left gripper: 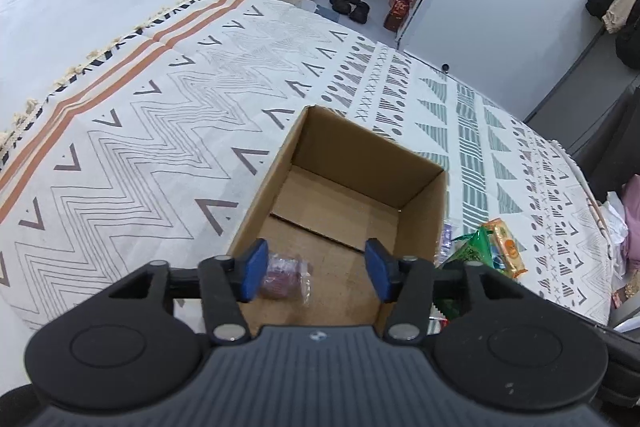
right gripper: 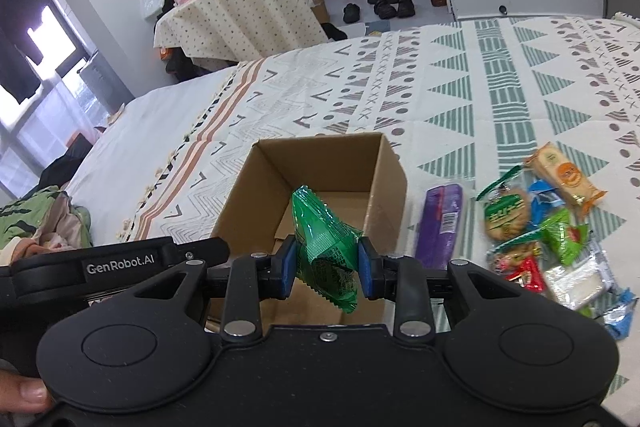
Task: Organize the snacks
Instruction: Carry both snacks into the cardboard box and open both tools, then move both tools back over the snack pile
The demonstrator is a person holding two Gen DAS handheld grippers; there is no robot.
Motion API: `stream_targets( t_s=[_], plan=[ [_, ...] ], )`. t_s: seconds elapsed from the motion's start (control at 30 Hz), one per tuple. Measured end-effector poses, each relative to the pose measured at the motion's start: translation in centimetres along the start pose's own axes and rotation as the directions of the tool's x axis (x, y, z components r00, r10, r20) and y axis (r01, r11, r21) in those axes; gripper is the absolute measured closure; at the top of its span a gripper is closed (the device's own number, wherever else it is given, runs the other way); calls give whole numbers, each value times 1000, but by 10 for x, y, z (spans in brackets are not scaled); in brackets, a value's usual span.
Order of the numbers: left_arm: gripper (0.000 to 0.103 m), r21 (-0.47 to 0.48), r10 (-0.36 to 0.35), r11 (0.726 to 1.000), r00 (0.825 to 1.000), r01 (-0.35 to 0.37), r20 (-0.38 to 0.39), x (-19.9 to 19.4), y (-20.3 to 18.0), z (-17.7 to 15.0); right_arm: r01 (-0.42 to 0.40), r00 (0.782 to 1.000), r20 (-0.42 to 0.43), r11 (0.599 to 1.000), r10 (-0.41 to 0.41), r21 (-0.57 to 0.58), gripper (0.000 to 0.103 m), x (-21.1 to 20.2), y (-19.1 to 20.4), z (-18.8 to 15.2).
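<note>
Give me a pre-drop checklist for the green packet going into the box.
1. Right gripper jaws clamped on green packet: ok.
2. Packet over the box opening: ok, it hangs above the near part of the floor.
3. Landing spot free: ok, only a small clear-wrapped snack lies on the box floor near the left wall.
4. Left gripper released: ok, jaws open, pads off the snack.
5. Left gripper clear of the drop path: cannot tell, it sits over the box's near edge beside the right one.
6. Remaining snacks waiting right of the box: ok.
</note>
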State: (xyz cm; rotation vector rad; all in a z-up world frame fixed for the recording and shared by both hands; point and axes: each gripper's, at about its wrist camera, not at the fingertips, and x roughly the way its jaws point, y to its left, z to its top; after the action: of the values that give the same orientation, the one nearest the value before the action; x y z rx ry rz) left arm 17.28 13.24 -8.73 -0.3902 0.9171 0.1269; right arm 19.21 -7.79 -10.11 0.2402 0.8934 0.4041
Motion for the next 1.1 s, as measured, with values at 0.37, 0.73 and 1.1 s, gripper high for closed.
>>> stream_targets(
  t_s=[0.37, 0.73, 1.1],
  plan=[
    [24, 8, 82, 997, 997, -82, -1, -6, 2, -2, -23, 1000, -10, 1000, 23, -10, 56, 1, 7, -3],
    [11, 57, 96, 994, 993, -92, -70, -13, -24, -22, 54, 998, 24, 997, -56, 48, 39, -35, -30, -15],
    [0, 109, 73, 992, 996, -67, -46, -38, -65, -38, 97, 991, 79, 992, -103, 79, 17, -82, -66, -24]
  ],
)
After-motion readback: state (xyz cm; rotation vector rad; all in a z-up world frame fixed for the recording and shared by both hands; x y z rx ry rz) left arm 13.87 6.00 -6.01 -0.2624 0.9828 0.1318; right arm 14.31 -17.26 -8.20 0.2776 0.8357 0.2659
